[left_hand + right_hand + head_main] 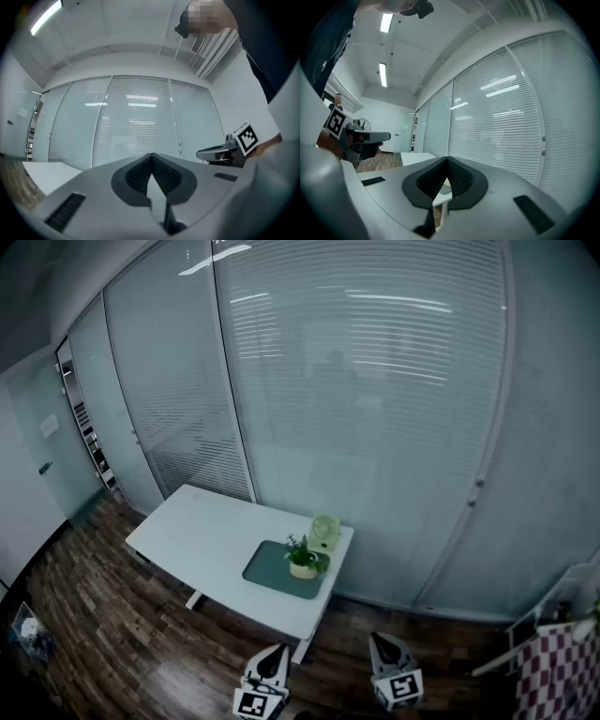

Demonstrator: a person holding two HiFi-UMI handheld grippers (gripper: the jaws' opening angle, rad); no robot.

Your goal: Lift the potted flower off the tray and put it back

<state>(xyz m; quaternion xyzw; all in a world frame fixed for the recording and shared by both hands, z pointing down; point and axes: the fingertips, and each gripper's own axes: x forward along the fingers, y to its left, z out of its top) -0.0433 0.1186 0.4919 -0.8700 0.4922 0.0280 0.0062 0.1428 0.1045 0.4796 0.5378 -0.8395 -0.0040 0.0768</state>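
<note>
A small potted flower (303, 559) in a pale pot stands on a dark green tray (272, 576) near the right end of a white table (206, 535). Both grippers hover over the floor in front of the table, well short of the pot. My left gripper (277, 651) has its jaws together and nothing between them, as the left gripper view (151, 157) confirms. My right gripper (378, 639) is likewise shut and empty (446, 161). Each gripper view catches the other gripper off to the side: the right one (219, 153) and the left one (366, 137).
A light green object (324, 532) stands just behind the tray at the table's far edge. A glass wall with blinds (375, 409) runs behind the table. The floor is dark wood (103, 634). A checkered cloth (558, 676) hangs at the lower right, and a bag (31, 632) lies at the lower left.
</note>
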